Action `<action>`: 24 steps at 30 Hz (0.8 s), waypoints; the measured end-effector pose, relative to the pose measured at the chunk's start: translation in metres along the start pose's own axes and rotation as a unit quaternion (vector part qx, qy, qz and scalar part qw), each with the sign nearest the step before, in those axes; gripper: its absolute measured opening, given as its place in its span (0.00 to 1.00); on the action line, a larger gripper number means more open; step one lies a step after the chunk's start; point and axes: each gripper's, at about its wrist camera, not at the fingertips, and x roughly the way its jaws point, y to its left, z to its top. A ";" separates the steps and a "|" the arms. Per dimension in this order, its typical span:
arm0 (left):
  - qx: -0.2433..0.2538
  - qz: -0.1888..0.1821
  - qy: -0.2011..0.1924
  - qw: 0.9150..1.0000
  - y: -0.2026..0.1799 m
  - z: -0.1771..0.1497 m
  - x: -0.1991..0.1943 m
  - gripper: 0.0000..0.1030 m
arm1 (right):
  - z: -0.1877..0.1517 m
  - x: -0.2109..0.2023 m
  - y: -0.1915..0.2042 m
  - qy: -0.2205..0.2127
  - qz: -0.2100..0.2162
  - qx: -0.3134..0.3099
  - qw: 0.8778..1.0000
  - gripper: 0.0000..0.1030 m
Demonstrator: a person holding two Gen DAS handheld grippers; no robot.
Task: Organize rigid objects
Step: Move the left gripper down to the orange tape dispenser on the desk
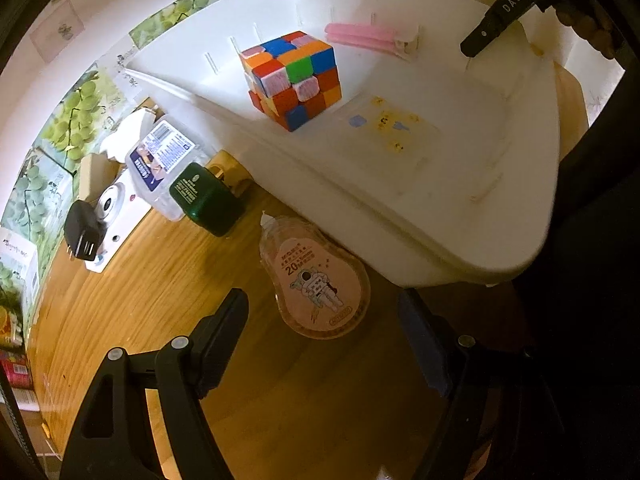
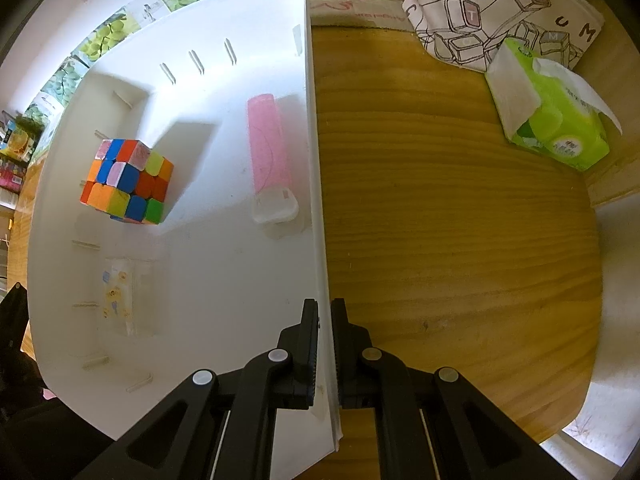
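Hovering over correction tape [image 1: 316, 280] with left hand-held gripper [image 1: 324, 340], jaws wide, nothing between pads yet. Right hand-held gripper [image 2: 325, 344] pinched narrow on white bin [image 2: 316, 160] wall, steadying it. Partly done: puzzle cube [image 1: 294, 80], pink clip [image 1: 374, 40], clear sticker sheet [image 1: 386, 128] already inside bin. Left out near surface's far edge: green bottle [image 1: 206, 198], black plug [image 1: 82, 236], white camera [image 1: 116, 216], wipes pack [image 1: 162, 160]. Tape: clear teardrop shell, astronaut label, flat against bin's base.
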 end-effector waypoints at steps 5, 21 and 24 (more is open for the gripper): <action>0.012 -0.008 0.005 1.000 -0.002 0.002 0.008 0.77 | 0.001 0.003 -0.002 0.003 -0.001 0.001 1.000 0.07; 0.030 -0.051 0.007 0.998 0.004 0.007 0.010 0.63 | 0.003 0.004 -0.002 0.007 -0.002 0.001 1.000 0.07; 0.015 -0.055 0.009 0.998 0.013 0.008 0.009 0.55 | 0.004 0.004 -0.002 0.007 -0.002 0.001 1.000 0.07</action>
